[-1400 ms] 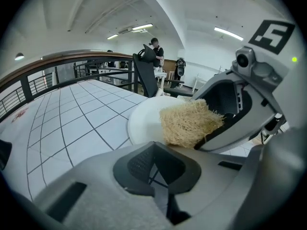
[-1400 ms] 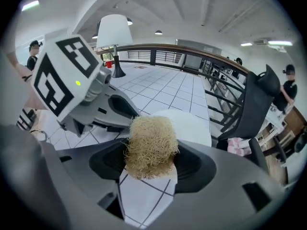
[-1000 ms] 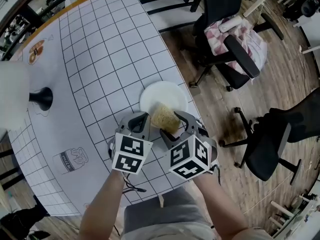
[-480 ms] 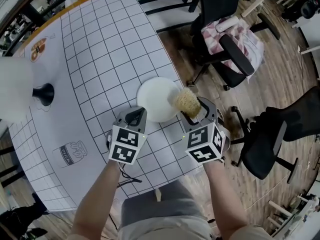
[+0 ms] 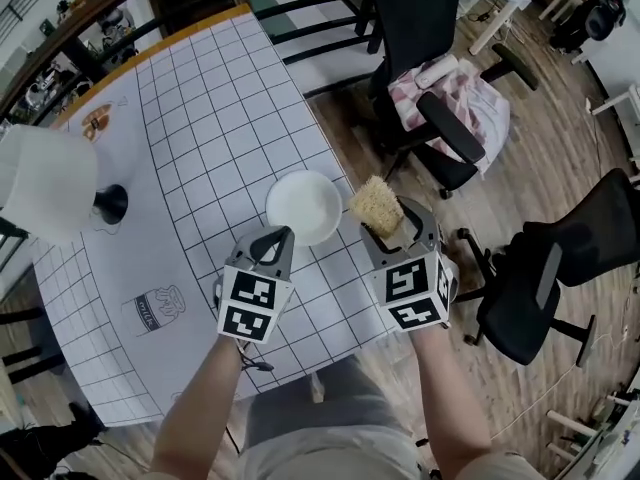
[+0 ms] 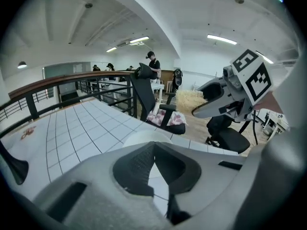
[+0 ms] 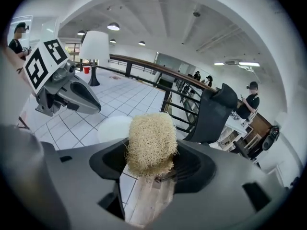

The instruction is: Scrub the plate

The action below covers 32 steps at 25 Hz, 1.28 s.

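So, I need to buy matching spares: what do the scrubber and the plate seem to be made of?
Scrubber: coarse, tangled, straw-coloured fibres with a matte look. Likely loofah or another plant fibre, though it could be synthetic.
Plate: plain white with a smooth, even surface. It could be ceramic or melamine; the look leaves that open.

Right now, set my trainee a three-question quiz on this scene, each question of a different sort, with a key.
1. True or false: the sponge is pressed on the plate.
2. The right claw grips: A. the plate; B. the sponge; C. nothing.
3. Fill in: in the head view, the lamp stands to the plate's ____.
Key: 1 false; 2 B; 3 left.
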Each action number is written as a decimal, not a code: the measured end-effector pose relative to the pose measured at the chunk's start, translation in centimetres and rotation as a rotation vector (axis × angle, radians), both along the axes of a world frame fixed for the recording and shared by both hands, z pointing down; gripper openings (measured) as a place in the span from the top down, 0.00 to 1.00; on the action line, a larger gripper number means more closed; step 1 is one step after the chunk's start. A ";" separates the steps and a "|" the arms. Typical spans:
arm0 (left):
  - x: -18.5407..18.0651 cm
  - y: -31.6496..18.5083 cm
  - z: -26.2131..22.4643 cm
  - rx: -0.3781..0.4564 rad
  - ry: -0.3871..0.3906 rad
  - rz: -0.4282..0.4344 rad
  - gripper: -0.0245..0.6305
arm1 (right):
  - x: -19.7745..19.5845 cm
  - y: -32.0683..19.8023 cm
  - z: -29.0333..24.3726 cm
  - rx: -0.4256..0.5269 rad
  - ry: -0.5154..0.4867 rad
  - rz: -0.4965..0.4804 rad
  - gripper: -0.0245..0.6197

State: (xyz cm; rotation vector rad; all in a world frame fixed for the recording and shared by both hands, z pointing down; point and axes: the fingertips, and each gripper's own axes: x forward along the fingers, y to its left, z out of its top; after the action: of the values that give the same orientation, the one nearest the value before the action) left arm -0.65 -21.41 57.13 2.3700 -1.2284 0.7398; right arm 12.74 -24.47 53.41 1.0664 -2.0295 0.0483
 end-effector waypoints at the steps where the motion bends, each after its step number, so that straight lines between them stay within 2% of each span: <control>1: -0.1 -0.1 -1.3 0.020 0.006 -0.003 0.94 | -0.1 0.1 -1.1 0.014 -0.018 0.000 0.53; 6: -0.9 0.0 -8.4 0.120 0.029 -0.023 0.94 | -0.8 1.0 -8.5 0.143 -0.110 -0.018 0.53; 12: -1.0 1.6 -18.7 0.302 0.038 -0.013 0.94 | -0.8 2.7 -17.9 0.322 -0.102 -0.064 0.53; 19: -0.6 4.4 -29.8 0.494 0.105 -0.008 0.94 | -1.3 6.2 -27.2 0.438 -0.221 -0.105 0.53; 22: -0.4 6.0 -34.4 0.550 0.168 -0.041 0.94 | -1.5 8.0 -31.4 0.498 -0.286 -0.113 0.53; 25: -0.1 7.6 -38.0 0.605 0.200 -0.037 0.94 | -1.5 10.2 -35.2 0.553 -0.335 -0.130 0.53; 32: 0.1 10.6 -43.7 0.701 0.208 -0.012 0.94 | -1.8 14.3 -41.9 0.655 -0.425 -0.210 0.53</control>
State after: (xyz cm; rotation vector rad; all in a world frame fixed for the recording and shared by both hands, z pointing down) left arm -0.53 -10.84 13.45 2.8703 -1.5892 0.0296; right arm 10.94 -10.15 11.53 1.3012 -2.6223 -0.5800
